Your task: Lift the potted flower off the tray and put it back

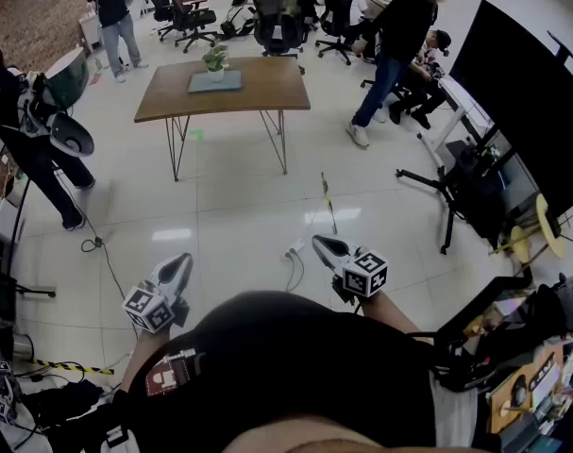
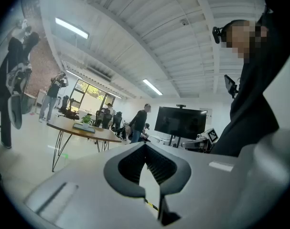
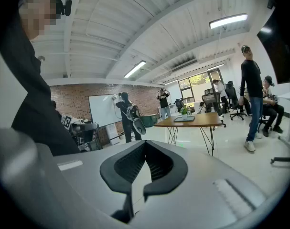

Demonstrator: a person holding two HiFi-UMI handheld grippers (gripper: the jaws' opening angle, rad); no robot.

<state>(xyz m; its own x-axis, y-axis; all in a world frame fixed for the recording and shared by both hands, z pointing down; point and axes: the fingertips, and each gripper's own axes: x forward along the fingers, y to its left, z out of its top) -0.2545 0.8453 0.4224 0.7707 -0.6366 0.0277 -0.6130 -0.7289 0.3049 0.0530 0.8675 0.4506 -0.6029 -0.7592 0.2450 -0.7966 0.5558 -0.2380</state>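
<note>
Distance is the hazard: left gripper [image 1: 179,264] and right gripper [image 1: 324,245], both closed on nothing, hang well apart from the potted flower [image 1: 215,59] on its tray [image 1: 227,83] on the table [image 1: 267,88]; a shut-jawed approach could topple it.

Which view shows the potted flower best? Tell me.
The head view: it looks down on the potted flower, standing on its tray on the far table. Both gripper views show it only tiny, side-on and far off.
</note>
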